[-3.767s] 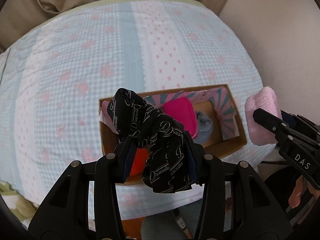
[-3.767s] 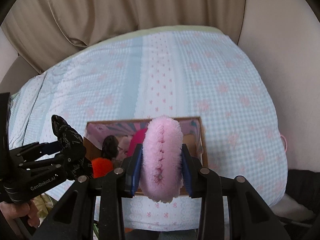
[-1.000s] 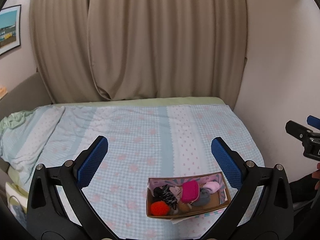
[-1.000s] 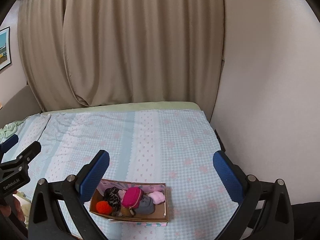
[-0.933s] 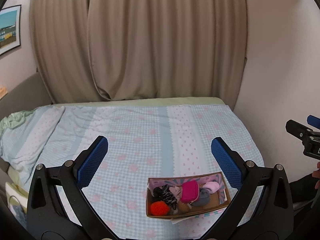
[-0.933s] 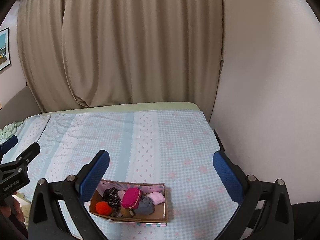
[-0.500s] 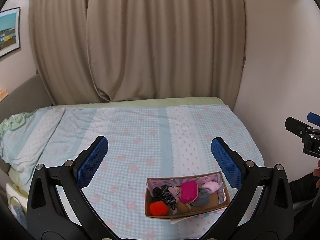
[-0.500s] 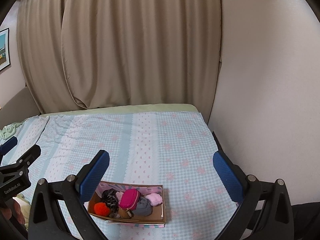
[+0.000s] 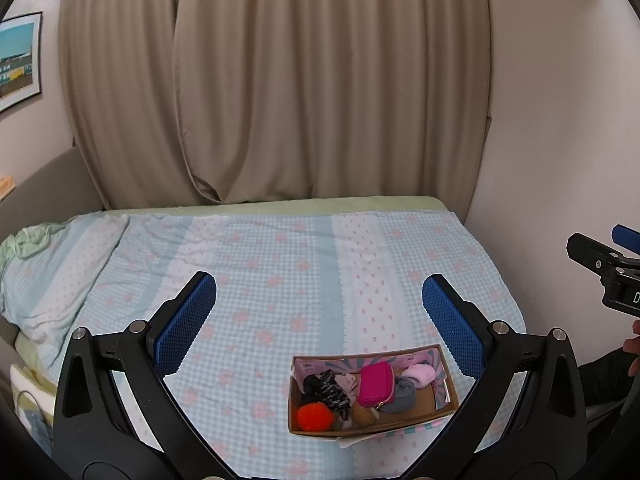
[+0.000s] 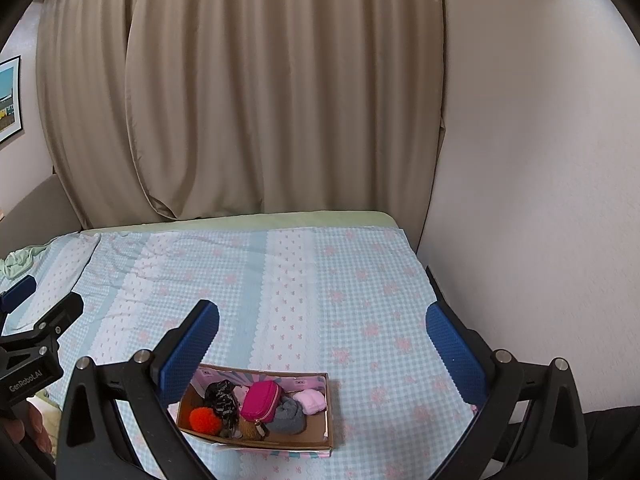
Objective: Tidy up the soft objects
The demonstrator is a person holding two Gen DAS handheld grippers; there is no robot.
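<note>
Left wrist view: left gripper [image 9: 319, 312], fingers spread wide, empty, above bedspread [image 9: 280, 264]. Lower centre: cardboard box [image 9: 372, 426] holding orange pom-pom [image 9: 315, 417], black scrunchie [image 9: 329, 389], magenta pouch [image 9: 375, 383], pink sock [image 9: 419, 374]. Far right: right gripper [image 10: 322, 338], likewise spread, empty.

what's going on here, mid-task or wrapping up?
Looks like wrapping up. Both the left gripper and the right gripper are open, hold nothing, and are raised well back from the bed. The soft items sit in the cardboard box on the bedspread: a black printed cloth, pink fluffy piece, magenta pouch, orange pom and grey piece.
</note>
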